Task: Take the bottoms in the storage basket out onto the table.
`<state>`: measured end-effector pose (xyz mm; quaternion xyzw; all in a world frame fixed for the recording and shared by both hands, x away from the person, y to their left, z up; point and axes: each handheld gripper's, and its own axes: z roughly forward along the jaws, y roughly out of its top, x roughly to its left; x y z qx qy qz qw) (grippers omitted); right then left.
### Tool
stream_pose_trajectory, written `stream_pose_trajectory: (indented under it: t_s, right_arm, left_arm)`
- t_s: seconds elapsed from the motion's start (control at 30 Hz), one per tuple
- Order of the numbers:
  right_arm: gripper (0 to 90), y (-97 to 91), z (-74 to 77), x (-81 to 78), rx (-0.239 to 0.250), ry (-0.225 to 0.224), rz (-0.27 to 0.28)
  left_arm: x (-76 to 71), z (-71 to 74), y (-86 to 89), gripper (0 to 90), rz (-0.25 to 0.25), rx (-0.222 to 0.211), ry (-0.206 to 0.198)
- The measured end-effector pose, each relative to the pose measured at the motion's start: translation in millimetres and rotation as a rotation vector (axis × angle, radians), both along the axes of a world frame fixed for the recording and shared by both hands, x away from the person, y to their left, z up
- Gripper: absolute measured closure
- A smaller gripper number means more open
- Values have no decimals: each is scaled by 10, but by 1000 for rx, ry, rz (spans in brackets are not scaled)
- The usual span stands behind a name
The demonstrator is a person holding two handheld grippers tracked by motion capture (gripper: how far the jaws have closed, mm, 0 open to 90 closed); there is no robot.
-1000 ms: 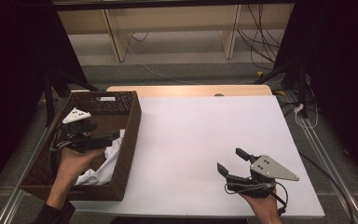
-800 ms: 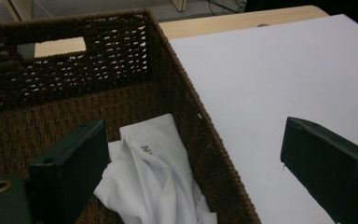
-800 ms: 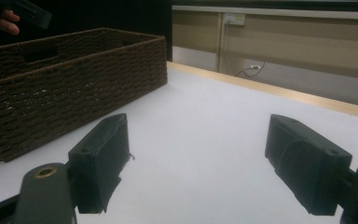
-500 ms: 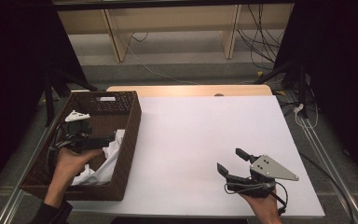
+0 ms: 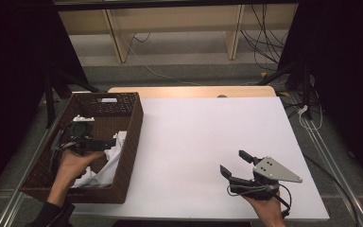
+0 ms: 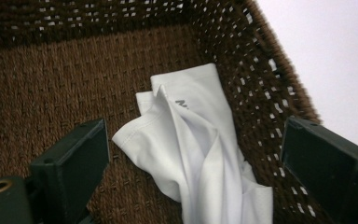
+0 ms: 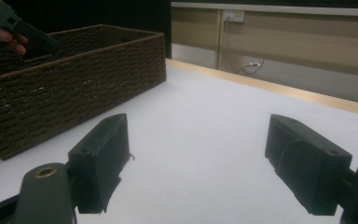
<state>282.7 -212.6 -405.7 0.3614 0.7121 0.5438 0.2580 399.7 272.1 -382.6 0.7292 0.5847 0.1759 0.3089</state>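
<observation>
The left gripper (image 6: 193, 154) hangs wide open over the white cloth (image 6: 196, 140), crumpled against the basket (image 5: 131, 137)'s right wall — lined up to pinch it; the right gripper (image 5: 238, 163), also open and empty, waits near right.

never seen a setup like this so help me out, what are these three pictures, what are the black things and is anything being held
There is no robot here. A person holds a hand tool with two black jaws in each hand. The high view looks down on the white table from above. The left gripper is inside a brown woven basket at the table's left edge. The right gripper hovers near the table's front, over bare surface.

The other two pictures come from cameras riding on the tools, looking along their jaws. In the left gripper view, the open jaws flank a crumpled white cloth lying in the basket, not yet pinched. In the right gripper view, the open jaws hold nothing.
</observation>
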Motion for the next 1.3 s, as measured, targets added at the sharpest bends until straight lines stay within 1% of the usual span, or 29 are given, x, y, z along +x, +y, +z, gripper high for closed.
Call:
stream_pose_trajectory:
  t_s: [0.03, 0.07, 0.23, 0.3, 0.33, 0.37, 0.53, 0.57, 0.6, 0.73, 0.77, 0.8, 0.87, 0.97, 1.0, 1.03, 1.07, 1.1, 1.17, 1.27, 1.3]
  right_arm:
    - [227, 0, 0, 0, 0, 0, 0]
    - [227, 0, -1, 1, 0, 2, 0]
    - [227, 2, -8, 8, -1, 3, -1]
    - [227, 1, -8, 8, -1, 3, -1]
    - [227, 0, -9, 9, -1, 4, 0]
    - [227, 0, -9, 10, -1, 4, 0]
    - [227, -4, -9, 10, -4, 8, -1]
    - [227, -5, -9, 10, -5, 8, -1]
    - [227, -5, -9, 10, -5, 8, -1]
    - [227, 0, -12, 13, -3, 8, 0]
    - [227, 0, -12, 13, -3, 8, 0]
    - [227, 0, -12, 13, -4, 8, 0]
    - [228, 0, -11, 11, -4, 8, 0]
    - [228, -3, -10, 11, -5, 8, -1]
    - [228, -4, -10, 11, -5, 8, -1]
    - [228, -4, -10, 11, -5, 8, -1]
    - [228, -3, -10, 11, -5, 9, -1]
    - [228, -3, -10, 11, -5, 9, 0]
    - [228, -2, -10, 9, -5, 8, 0]
    - [228, -2, -11, 11, -3, 8, 0]
    - [228, -2, -11, 11, -3, 8, 0]
  left_arm:
    - [0, 0, 0, 74, 0, 0, 0]
    - [18, -11, 0, 74, 3, -1, 10]
    - [106, -101, -12, 74, 11, 18, 57]
    - [141, -144, -19, 74, 10, 27, 82]
    - [177, -187, -17, 74, 11, 32, 102]
    - [177, -187, -17, 74, 11, 32, 102]
    - [256, -300, -3, 76, 14, 41, 154]
    - [274, -337, -10, 78, 12, 44, 172]
    - [274, -337, -10, 79, 12, 44, 172]
    - [297, -380, -38, 79, -4, 43, 203]
    - [297, -380, -38, 80, -4, 43, 203]
    - [300, -391, -46, 80, -8, 42, 211]
    - [306, -420, -68, 83, -18, 47, 226]
    - [313, -457, -95, 88, -30, 67, 256]
    - [318, -461, -95, 99, -20, 51, 261]
    - [318, -461, -95, 111, -20, 51, 261]
    - [319, -456, -84, 111, -17, 34, 260]
    - [318, -454, -80, 147, -17, 29, 259]
    - [319, -462, -77, 159, -20, 36, 269]
    - [325, -494, -93, 160, -27, 60, 298]
    - [325, -494, -93, 166, -27, 60, 298]
